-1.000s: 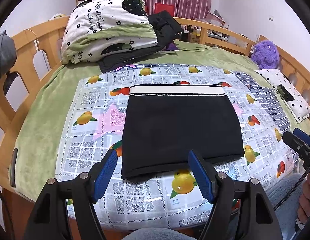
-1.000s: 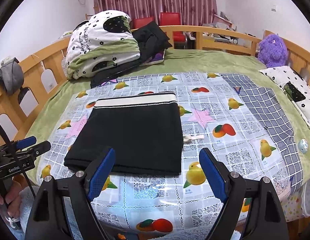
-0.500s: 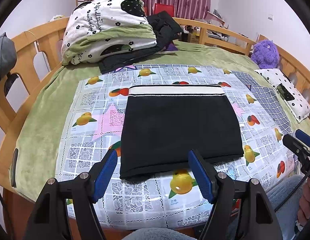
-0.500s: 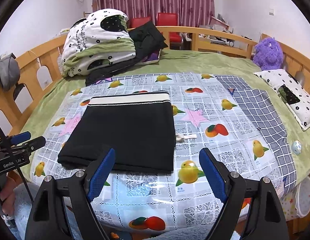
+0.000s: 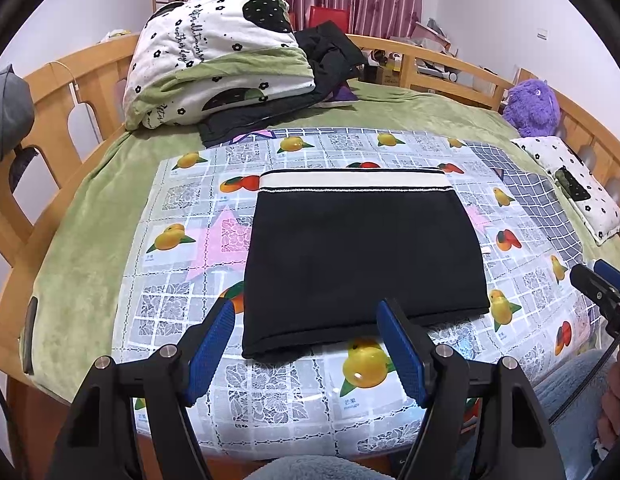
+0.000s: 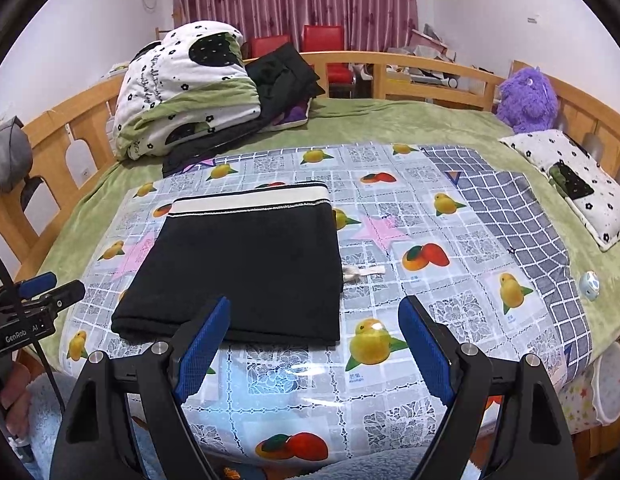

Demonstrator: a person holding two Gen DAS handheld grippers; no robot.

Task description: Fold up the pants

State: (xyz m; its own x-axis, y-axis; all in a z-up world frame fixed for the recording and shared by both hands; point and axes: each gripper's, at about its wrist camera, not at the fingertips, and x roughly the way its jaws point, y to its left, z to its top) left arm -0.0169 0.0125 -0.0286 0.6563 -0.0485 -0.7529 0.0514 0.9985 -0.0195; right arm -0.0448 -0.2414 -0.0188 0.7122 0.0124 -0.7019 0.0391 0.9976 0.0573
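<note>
1. We saw the black pants [image 5: 362, 256] lying folded into a flat rectangle on the fruit-printed plastic cloth [image 5: 181, 304] that covered the near part of the bed.
2. Their white waistband [image 5: 352, 180] ran along the far edge, and the folded near edge sat close to the front border of the cloth.
3. We held the left gripper [image 5: 307, 344] just above the near edge of the pants, its blue pads spread apart and nothing between them.
4. We held the right gripper [image 6: 316, 344] near the pants' near right corner, its jaws spread wide as well and pinching nothing; neither tool touched the fabric.
5. In the right wrist view a small pale tag or string [image 6: 364, 271] lay on the cloth just beside the right edge of the pants.
6. At the far left of the bed sat a folded white and green quilt [image 5: 217, 60] with dark clothing [image 5: 330, 52] piled beside it.
7. A purple plush toy [image 6: 528, 100] rested at the far right rail, and a spotted pillow [image 6: 578, 180] lay near it on the green blanket [image 6: 390, 124].
</note>
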